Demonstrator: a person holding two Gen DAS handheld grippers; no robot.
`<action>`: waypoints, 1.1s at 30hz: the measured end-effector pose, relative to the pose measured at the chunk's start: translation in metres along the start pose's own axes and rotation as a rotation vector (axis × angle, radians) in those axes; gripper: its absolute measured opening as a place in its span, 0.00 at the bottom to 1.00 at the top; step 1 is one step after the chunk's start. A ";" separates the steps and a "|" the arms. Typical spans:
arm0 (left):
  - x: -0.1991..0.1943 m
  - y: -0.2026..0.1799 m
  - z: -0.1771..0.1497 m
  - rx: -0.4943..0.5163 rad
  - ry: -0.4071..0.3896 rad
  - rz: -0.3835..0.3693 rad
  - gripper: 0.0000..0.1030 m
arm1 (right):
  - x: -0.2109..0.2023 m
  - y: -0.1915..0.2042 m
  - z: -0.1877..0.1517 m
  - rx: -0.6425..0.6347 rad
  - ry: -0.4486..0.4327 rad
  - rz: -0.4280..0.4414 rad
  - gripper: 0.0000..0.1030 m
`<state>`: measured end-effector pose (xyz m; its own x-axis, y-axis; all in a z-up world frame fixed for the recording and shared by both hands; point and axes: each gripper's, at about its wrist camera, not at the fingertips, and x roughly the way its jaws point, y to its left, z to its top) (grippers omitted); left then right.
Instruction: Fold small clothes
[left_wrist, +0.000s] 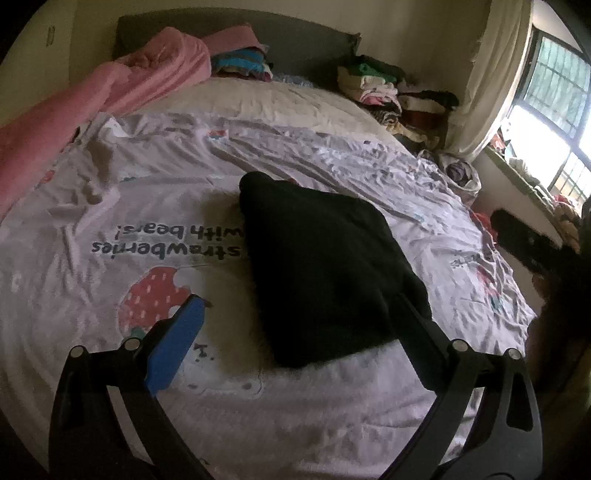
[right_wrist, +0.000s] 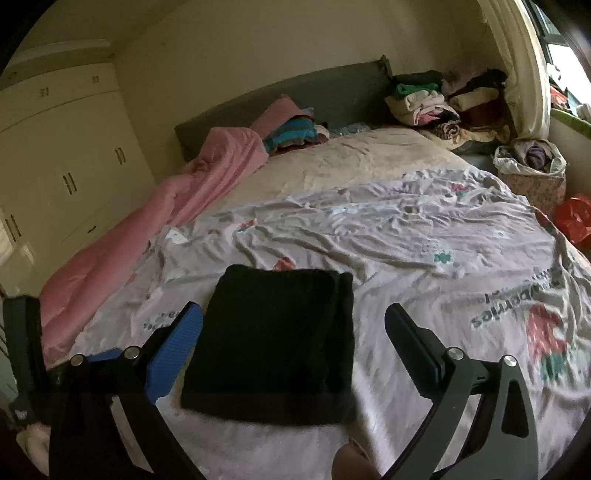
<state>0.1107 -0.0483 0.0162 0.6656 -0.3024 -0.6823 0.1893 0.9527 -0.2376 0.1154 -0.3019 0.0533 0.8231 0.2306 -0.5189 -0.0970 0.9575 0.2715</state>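
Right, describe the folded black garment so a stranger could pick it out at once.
Start at the bed, on the pale strawberry-print sheet covering its near half. The black garment lies there, folded into a neat rectangle. It is the only dark, flat piece; the other clothes are colourful heaps by the headboard.

Black folded cloth at centre; pale lilac sheet with strawberry print; pink blanket left; blue pads lower left.

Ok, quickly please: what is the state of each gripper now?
Left gripper: open, holding nothing.
Right gripper: open, holding nothing; the black cloth lies folded on the bed.
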 end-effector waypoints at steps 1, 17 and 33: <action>-0.005 0.001 -0.002 0.004 -0.008 0.005 0.91 | -0.004 0.002 -0.004 -0.002 -0.004 0.002 0.96; -0.046 0.011 -0.037 0.048 -0.072 0.021 0.91 | -0.072 0.043 -0.064 -0.150 -0.117 -0.093 0.96; -0.039 0.043 -0.110 0.031 -0.044 0.051 0.91 | -0.065 0.059 -0.145 -0.141 -0.084 -0.183 0.96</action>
<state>0.0134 0.0013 -0.0436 0.7059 -0.2523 -0.6618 0.1757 0.9676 -0.1815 -0.0252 -0.2356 -0.0150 0.8775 0.0415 -0.4778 -0.0145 0.9981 0.0600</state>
